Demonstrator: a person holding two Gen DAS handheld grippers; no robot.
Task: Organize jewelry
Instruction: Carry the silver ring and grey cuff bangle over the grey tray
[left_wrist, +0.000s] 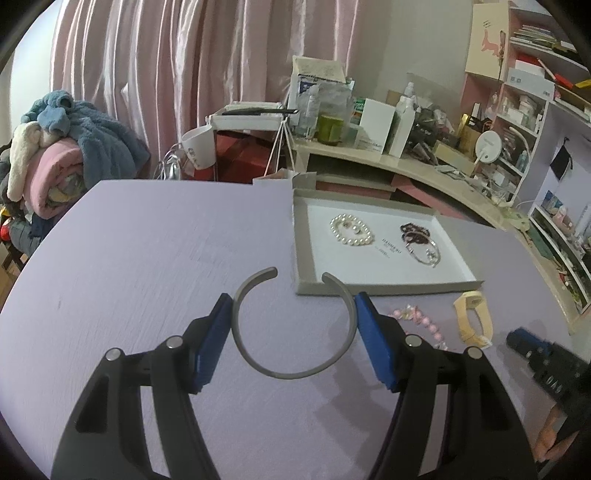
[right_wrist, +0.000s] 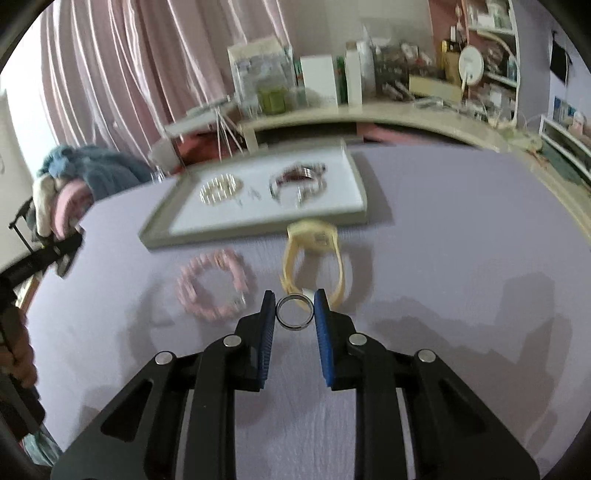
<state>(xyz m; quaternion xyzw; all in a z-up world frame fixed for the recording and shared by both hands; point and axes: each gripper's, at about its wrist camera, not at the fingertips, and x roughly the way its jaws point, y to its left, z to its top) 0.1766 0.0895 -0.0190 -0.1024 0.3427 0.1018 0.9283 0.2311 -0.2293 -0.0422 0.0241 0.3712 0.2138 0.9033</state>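
Note:
My left gripper (left_wrist: 293, 314) is shut on a grey open cuff bangle (left_wrist: 291, 373), held above the lilac table just before the grey tray (left_wrist: 301, 254). The tray holds a pearl bracelet (left_wrist: 351, 230), a dark beaded bracelet (left_wrist: 413, 232) and a silver bangle (left_wrist: 426, 254). My right gripper (right_wrist: 294, 308) is shut on a small silver ring (right_wrist: 294, 312), held over the table. A pink bead bracelet (right_wrist: 214, 288) and a yellow watch band (right_wrist: 314, 254) lie on the table in front of the tray (right_wrist: 159, 232).
A cluttered curved shelf (left_wrist: 424, 166) runs behind the table to the right. A pile of blankets (left_wrist: 62, 147) sits at the far left. Pink curtains hang behind. The right gripper (left_wrist: 546, 365) shows at the left view's right edge.

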